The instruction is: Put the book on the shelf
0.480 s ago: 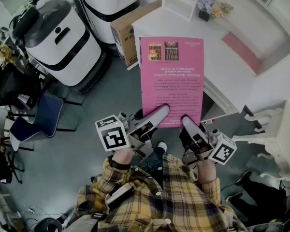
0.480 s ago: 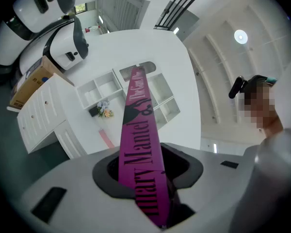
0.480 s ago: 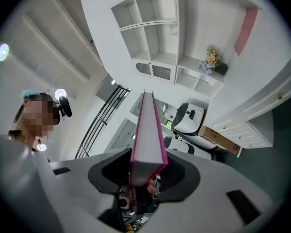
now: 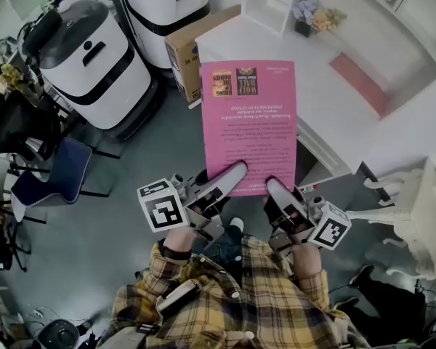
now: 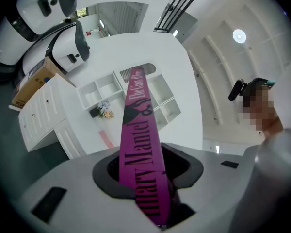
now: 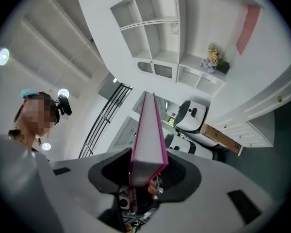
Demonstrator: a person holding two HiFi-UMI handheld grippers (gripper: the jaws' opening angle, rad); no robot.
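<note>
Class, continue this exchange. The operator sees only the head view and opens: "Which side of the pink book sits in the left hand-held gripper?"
Observer: The left gripper view shows the book's spine, with black lettering, clamped in the left hand-held gripper.
Operator: And the right one?
Observer: The right hand-held gripper is shut on the white page edge.
Operator: Any free space on the shelf?
Observer: In the right gripper view the shelf's upper compartments look empty.

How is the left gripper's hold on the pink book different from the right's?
The left gripper grips the book by its lettered spine; the right gripper grips its white page edge. The left holds the near left corner, the right the near right. Both are shut on it.
</note>
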